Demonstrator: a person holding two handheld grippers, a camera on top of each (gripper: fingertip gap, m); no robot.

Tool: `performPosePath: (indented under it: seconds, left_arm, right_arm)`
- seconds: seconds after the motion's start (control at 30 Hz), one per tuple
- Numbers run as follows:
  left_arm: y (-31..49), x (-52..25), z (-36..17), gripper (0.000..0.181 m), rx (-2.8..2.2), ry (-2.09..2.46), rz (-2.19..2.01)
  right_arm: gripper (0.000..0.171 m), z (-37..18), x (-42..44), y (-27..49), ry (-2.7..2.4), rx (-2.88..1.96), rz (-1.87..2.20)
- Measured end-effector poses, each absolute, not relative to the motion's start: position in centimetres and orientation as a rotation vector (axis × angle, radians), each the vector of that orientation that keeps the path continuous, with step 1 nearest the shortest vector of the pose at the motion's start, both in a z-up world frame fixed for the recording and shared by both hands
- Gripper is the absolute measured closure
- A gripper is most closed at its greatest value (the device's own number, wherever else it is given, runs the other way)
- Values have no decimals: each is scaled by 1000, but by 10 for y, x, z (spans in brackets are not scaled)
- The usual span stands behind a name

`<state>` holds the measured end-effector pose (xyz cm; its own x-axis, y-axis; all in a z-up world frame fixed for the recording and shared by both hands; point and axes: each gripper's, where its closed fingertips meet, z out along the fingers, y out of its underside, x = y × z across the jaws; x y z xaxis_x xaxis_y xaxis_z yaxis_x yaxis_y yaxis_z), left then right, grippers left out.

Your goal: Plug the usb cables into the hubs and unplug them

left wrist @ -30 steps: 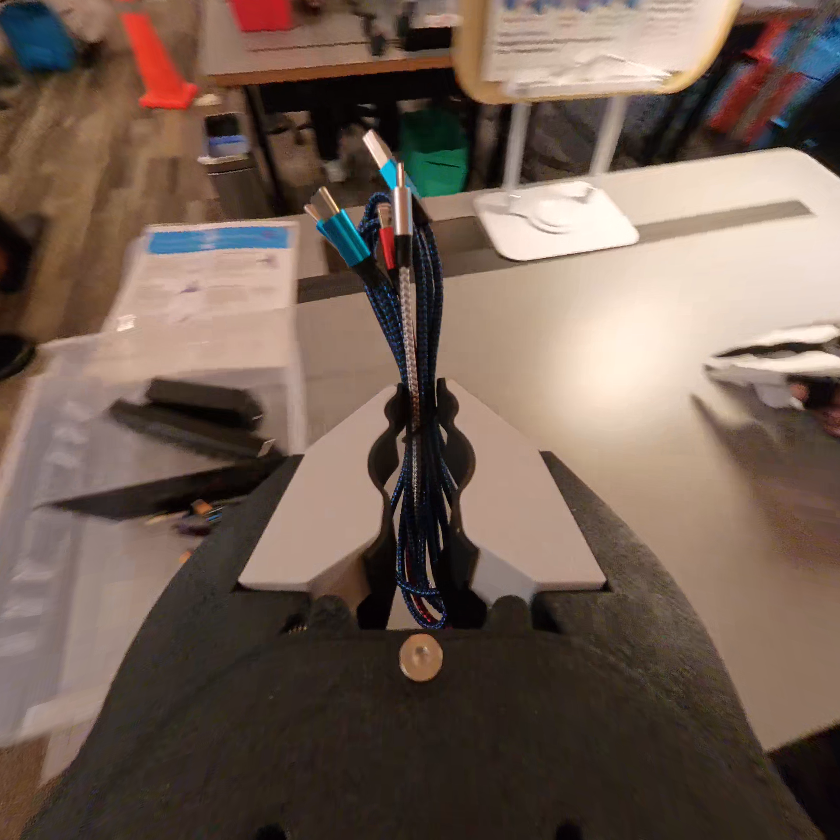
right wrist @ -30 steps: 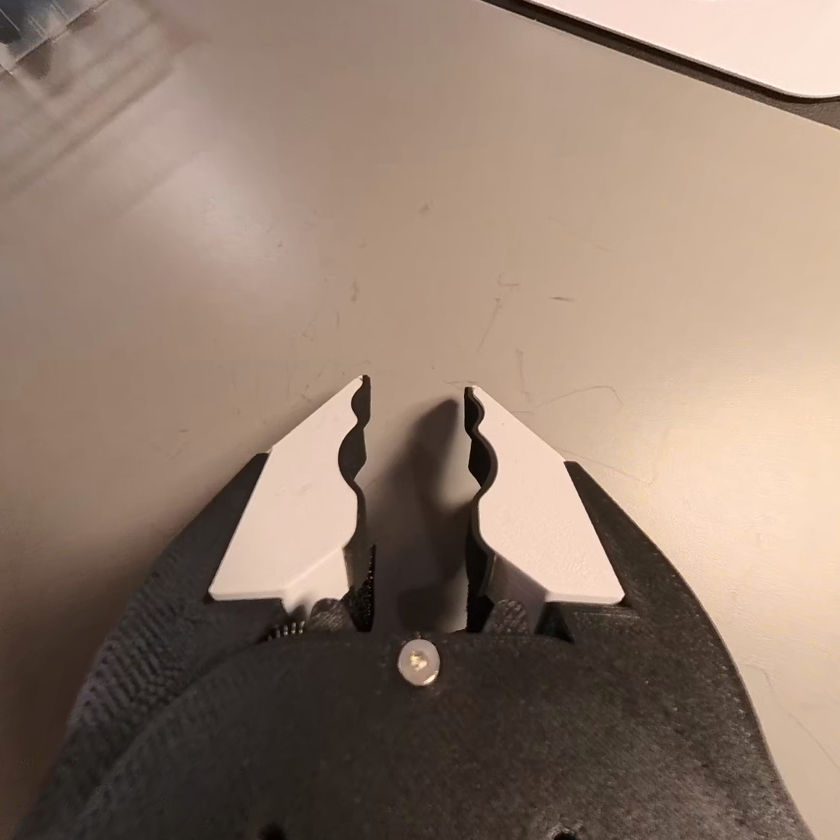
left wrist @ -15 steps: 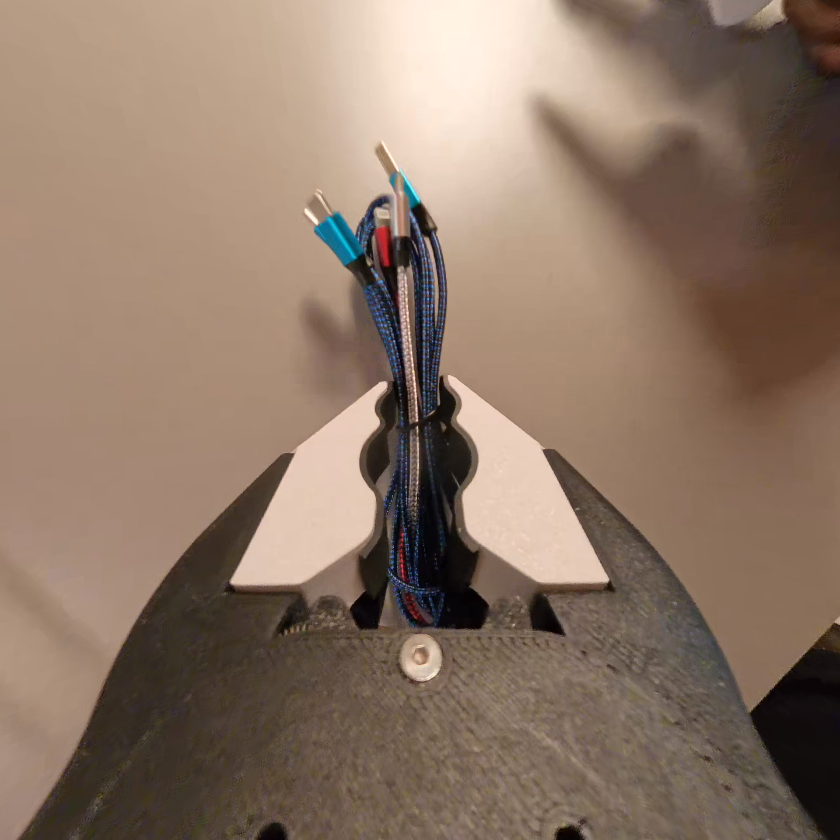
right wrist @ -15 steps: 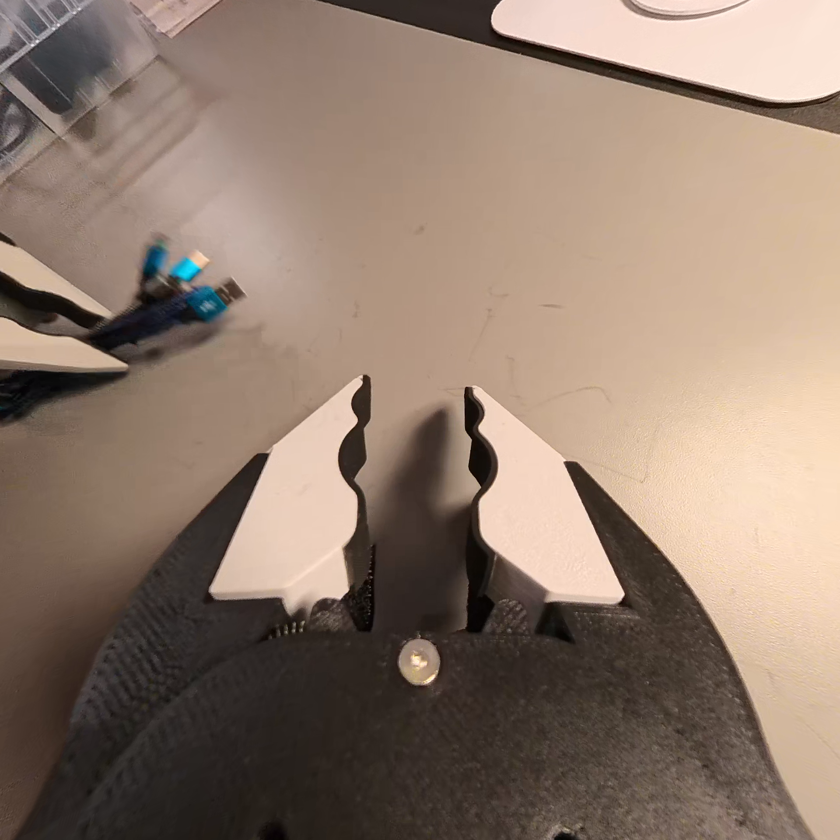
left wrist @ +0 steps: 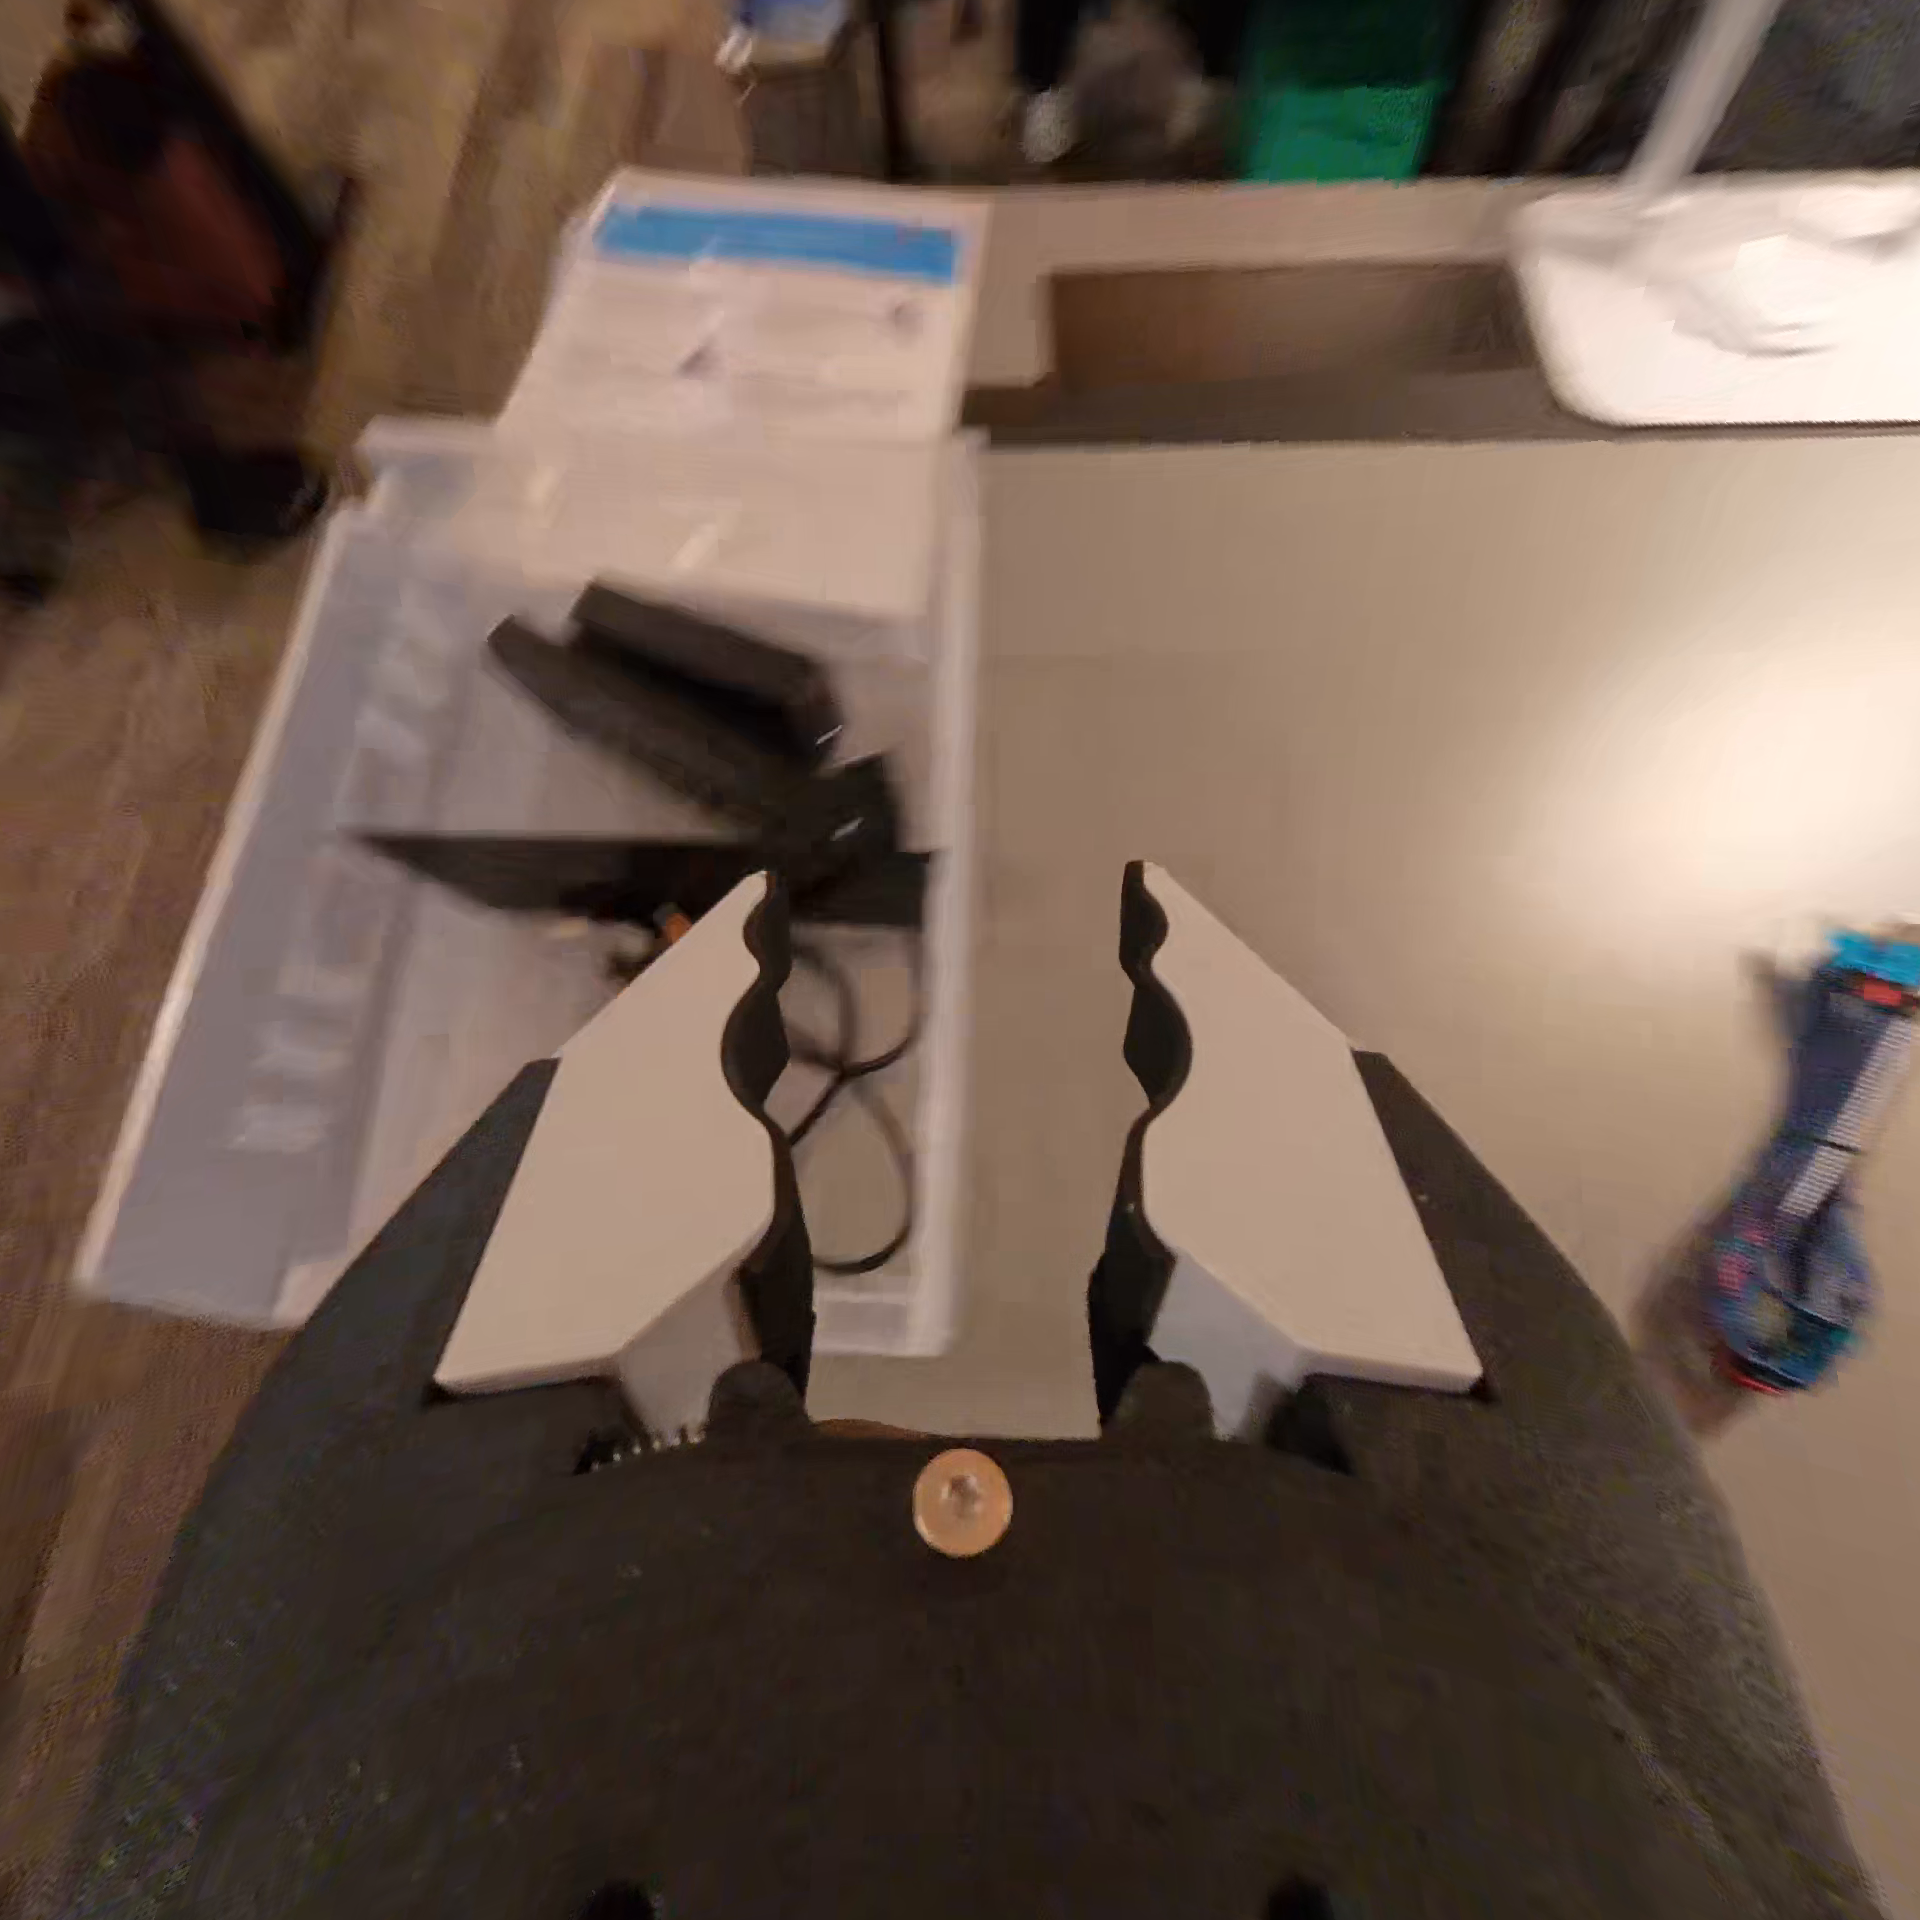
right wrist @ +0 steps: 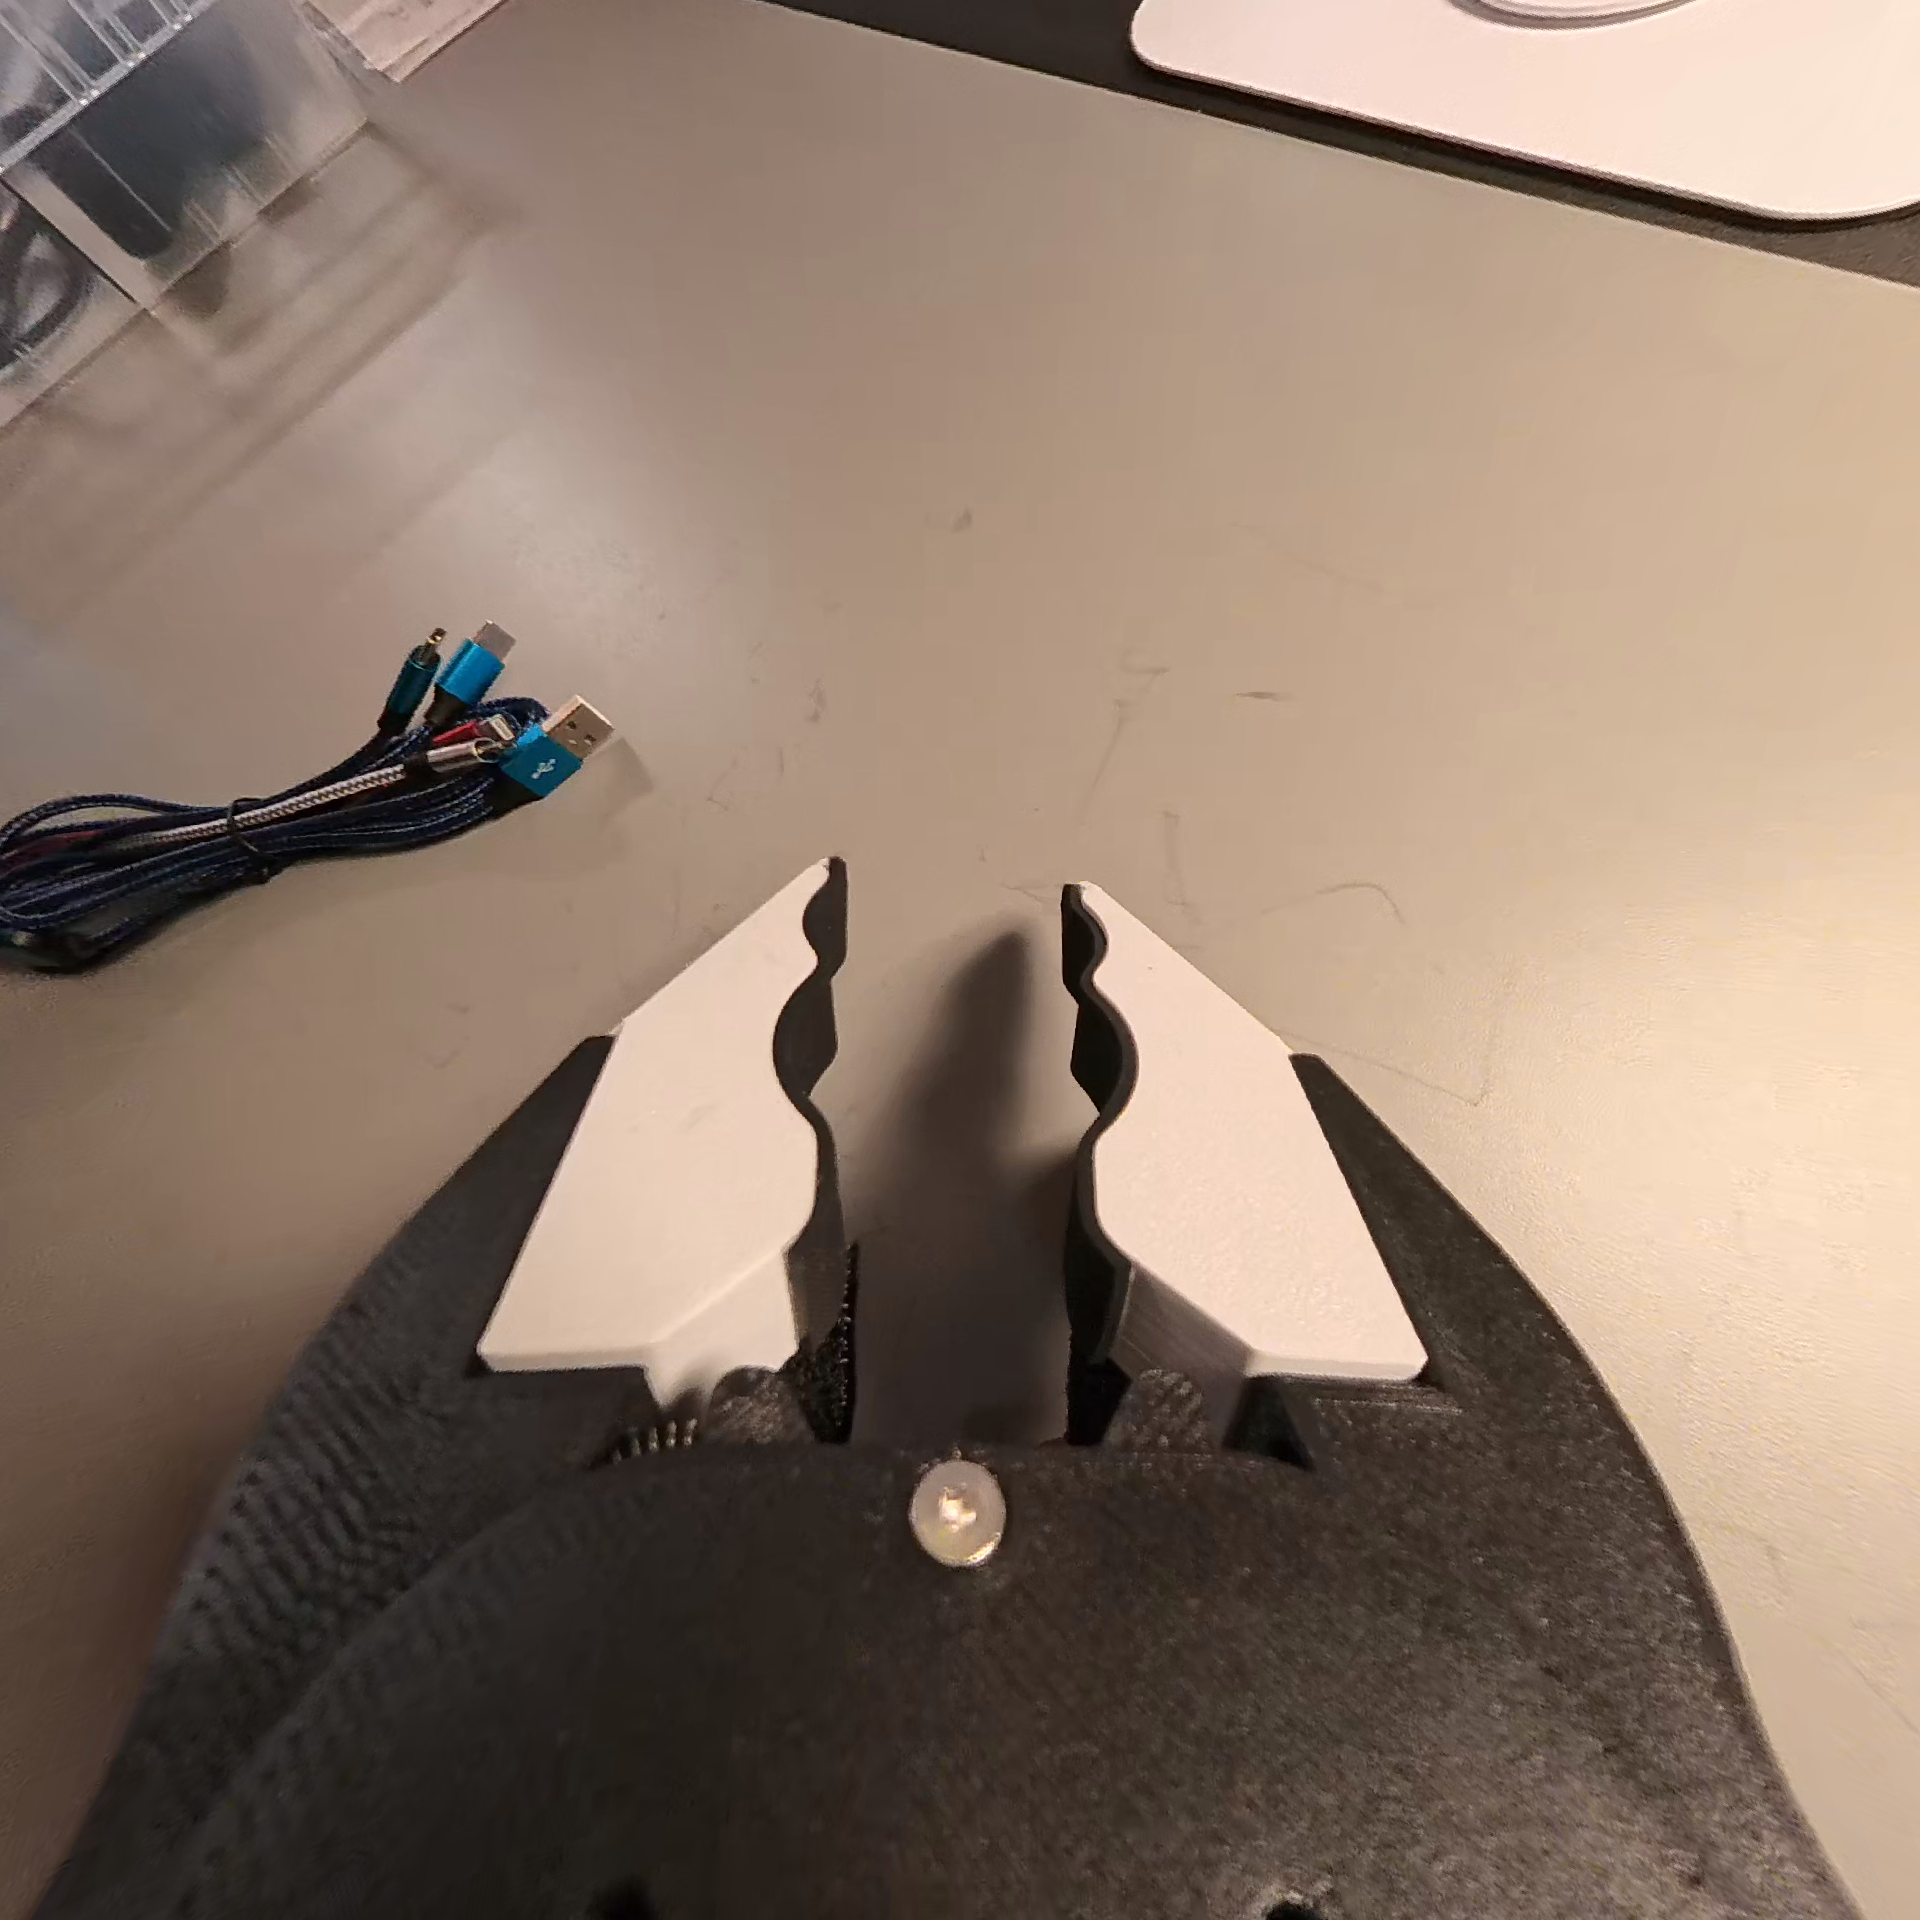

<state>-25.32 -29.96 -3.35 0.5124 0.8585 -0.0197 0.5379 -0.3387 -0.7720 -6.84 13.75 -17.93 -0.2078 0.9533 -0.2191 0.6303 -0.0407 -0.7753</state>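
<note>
A bundle of blue braided USB cables with blue and silver plugs lies flat on the beige table, left of my right gripper; it also shows blurred at the right of the left wrist view. My left gripper is open and empty, above the table's left part, pointing at a clear plastic bin that holds black USB hubs and a thin black cord. My right gripper is open and empty, low over bare table.
A white lamp base sits at the far side of the table; it also shows in the left wrist view. A printed sheet lies behind the bin. The clear bin's corner shows top left. Wooden floor lies left of the table.
My left gripper opened and let go of the cable bundle, which now lies on the table. The left gripper swung away to the left toward the bin. The right gripper has barely moved.
</note>
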Motion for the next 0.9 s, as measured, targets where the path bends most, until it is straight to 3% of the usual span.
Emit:
performPosePath:
  seconds: [0.03, 0.23, 0.5, 0.53, 0.57, 0.6, 0.7, 0.9]
  left_arm:
    - [-322, -267, -49, 114, -2032, -1232, 536]
    - [-371, -297, -152, 103, -2166, -1533, 293]
    - [-389, -314, -200, 106, -2319, -1643, 317]
    - [-389, -317, -199, 115, -2308, -1634, 340]
    - [-389, -319, -197, 148, -2308, -1610, 376]
    - [-390, -320, -197, 154, -2327, -1585, 424]
    - [-394, -319, -197, 164, -2367, -1560, 478]
    - [-392, -317, -172, 167, -2188, -1500, 459]
  right_arm:
    - [129, -180, -68, 137, -1860, -1664, 1124]
    - [129, -180, -68, 136, -1863, -1647, 1100]
    - [129, -181, -68, 135, -1873, -1656, 1116]
    - [129, -181, -68, 135, -1874, -1657, 1118]
    - [129, -181, -68, 135, -1873, -1659, 1121]
    - [129, -181, -68, 136, -1872, -1661, 1124]
    - [129, -181, -68, 135, -1872, -1663, 1133]
    - [129, -179, -68, 136, -1864, -1661, 1143]
